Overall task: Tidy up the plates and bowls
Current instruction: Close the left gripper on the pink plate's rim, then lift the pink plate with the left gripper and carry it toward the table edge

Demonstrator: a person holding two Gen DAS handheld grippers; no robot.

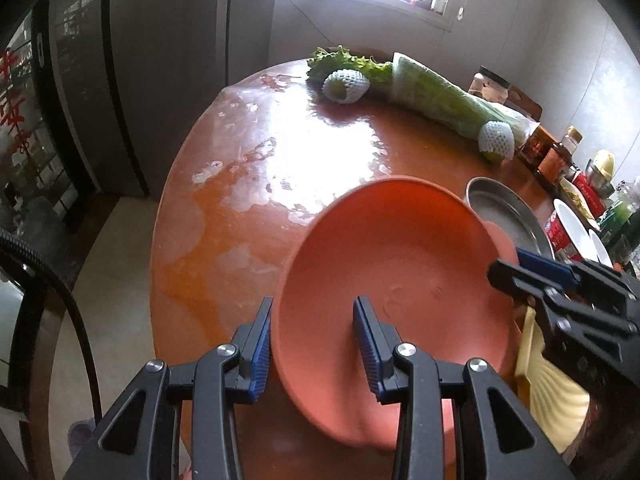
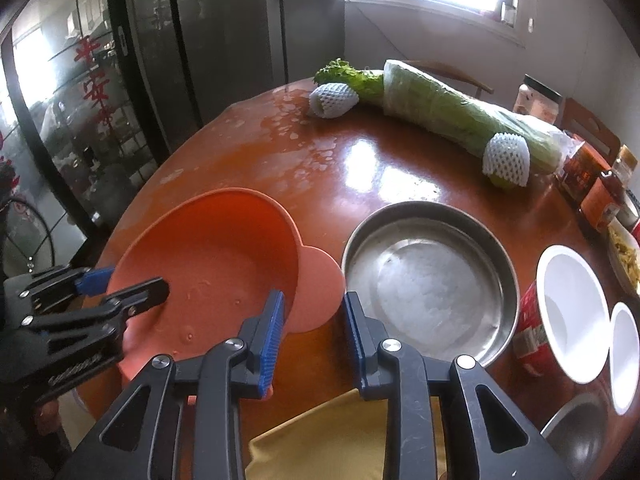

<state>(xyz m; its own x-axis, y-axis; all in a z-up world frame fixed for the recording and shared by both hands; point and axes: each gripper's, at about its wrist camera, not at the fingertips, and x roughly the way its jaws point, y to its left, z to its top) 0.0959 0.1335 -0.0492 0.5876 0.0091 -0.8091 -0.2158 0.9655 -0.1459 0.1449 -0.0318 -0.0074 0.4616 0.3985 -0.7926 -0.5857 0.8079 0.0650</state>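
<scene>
An orange plate (image 1: 392, 264) with a round ear tab (image 2: 320, 292) hangs tilted over the near edge of the round red-brown table (image 1: 240, 160). My left gripper (image 1: 316, 344) is shut on its near rim, one pad outside the wall and one inside. In the right wrist view the left gripper (image 2: 128, 284) shows at the plate's left side. My right gripper (image 2: 314, 332) is shut across the rim at the ear tab, and in the left wrist view the right gripper (image 1: 516, 268) reaches in from the right. Beside the plate lies a steel pan (image 2: 428, 280).
Two white bowls (image 2: 572, 312) stand tilted at the right edge by a red can (image 2: 528, 332). A yellow scalloped dish (image 1: 548, 392) lies under the right gripper. A wrapped cabbage (image 2: 460, 116), two netted fruits (image 2: 332, 100) and jars (image 2: 596, 200) line the far side. A fridge (image 2: 224, 40) stands behind.
</scene>
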